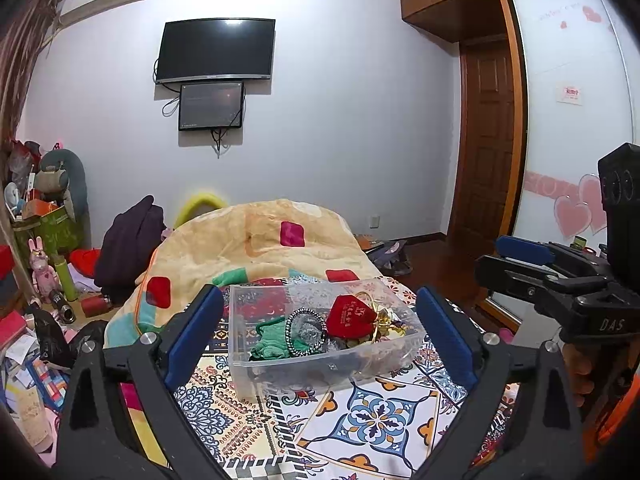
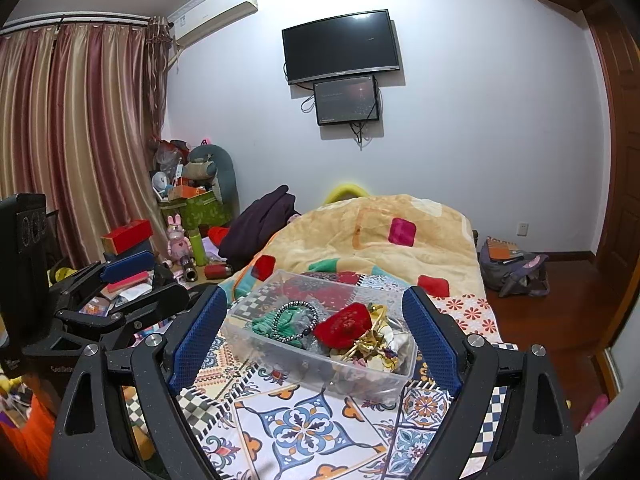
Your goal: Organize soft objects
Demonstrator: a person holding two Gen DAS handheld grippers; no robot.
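— On the patterned bedspread (image 1: 384, 412) a clear plastic box (image 1: 320, 364) is seen, holding a red pouch (image 1: 352, 317), a green cloth (image 1: 272, 338), a beaded bracelet (image 1: 306, 332) and some gold ribbon (image 2: 370, 344); is anything gripped?

— Nothing is held; the left gripper (image 1: 320, 336) is spread wide and empty, short of the box; the right gripper (image 2: 314, 340) is likewise wide and empty, framing the box without touching it.

— How is the step best done, judged from this?

— One claw is best lowered over a single soft item, probably the pouch lying on top; the bracelet and ribbon should be left clear of the fingers so nothing is dragged out; the light box may slide, so the other claw could steady its rim.

— Is any writing readable?

— "DAS" is read on the right gripper's body in the left view; gold characters are printed on the pouch, too small to be read.
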